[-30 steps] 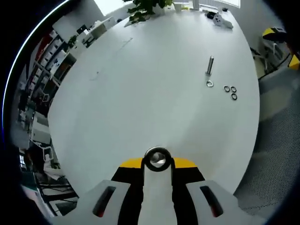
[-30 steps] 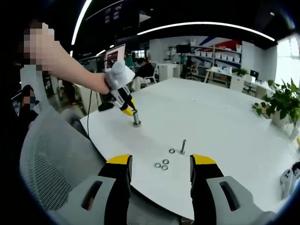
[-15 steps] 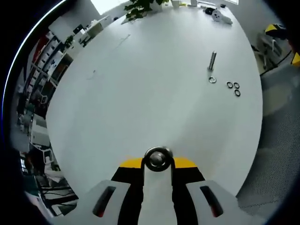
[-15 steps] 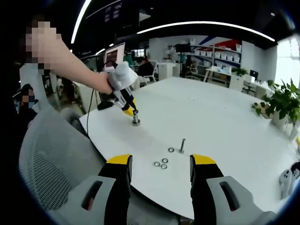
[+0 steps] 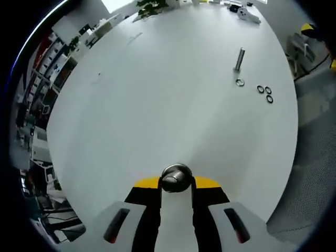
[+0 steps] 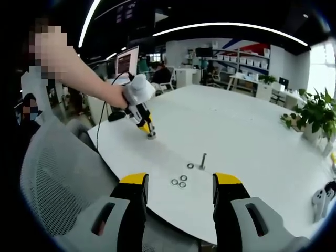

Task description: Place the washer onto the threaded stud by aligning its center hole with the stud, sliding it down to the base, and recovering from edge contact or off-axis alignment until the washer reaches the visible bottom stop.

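Since the earlier frames, the left hand-held gripper (image 6: 147, 131) has dropped lower over the surface (image 6: 236, 136), seen from the right gripper view; the metal piece in its jaws now sits at the surface near the rounded edge closest to the person's arm (image 6: 89, 84). We cannot tell whether that piece touches the surface. In the left gripper view we see the left hand-held gripper (image 5: 176, 181) closed on a round, shiny metal piece (image 5: 176, 178), clamped between the yellow-tipped jaws; we read it as a washer on a short stud, but detail is too small to confirm.

Well apart from it, the threaded stud (image 6: 202, 159) stands upright on the surface, toward the edge nearest the right gripper view's camera. One washer (image 6: 190, 166) lies just beside the stud's base. Three more washers (image 6: 179, 182) lie in a tight cluster nearer that edge. Same layout in the left gripper view: stud (image 5: 239, 59), single washer (image 5: 240, 82), cluster (image 5: 265, 92).

Right hand-held gripper (image 6: 178, 184): jaws spread wide, nothing between them, held off the edge of the surface.

A potted plant (image 6: 310, 115) stands at the far right edge.
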Demonstrator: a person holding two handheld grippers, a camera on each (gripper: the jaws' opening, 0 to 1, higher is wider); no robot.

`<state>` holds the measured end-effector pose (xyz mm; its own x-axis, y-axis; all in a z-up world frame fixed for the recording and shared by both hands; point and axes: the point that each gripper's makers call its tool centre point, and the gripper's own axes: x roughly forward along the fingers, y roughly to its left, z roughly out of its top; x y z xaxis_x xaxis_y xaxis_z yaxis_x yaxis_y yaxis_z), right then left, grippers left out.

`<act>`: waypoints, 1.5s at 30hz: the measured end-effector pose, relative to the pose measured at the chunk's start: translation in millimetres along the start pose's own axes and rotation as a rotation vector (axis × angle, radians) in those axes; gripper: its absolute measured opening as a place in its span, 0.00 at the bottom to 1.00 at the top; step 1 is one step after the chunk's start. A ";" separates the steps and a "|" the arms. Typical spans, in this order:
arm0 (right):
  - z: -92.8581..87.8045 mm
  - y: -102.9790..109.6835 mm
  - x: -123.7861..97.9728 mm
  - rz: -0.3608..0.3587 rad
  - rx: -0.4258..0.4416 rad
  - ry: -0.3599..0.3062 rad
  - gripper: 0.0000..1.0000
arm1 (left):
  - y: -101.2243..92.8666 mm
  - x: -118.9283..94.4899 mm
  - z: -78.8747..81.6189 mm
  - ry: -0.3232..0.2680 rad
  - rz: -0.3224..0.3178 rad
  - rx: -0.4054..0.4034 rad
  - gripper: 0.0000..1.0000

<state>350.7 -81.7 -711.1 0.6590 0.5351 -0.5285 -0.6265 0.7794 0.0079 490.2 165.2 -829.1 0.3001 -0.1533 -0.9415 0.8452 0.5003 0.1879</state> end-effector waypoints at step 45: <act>-4.4 -2.7 0.2 -0.017 -0.009 0.024 0.51 | -0.9 2.2 -2.4 -0.094 -0.010 -0.075 0.23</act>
<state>350.7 -85.1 -715.0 0.6594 0.5138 -0.5489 -0.6190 0.7854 -0.0084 489.0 166.5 -832.0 0.3354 -0.2362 -0.9120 0.8140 0.5600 0.1544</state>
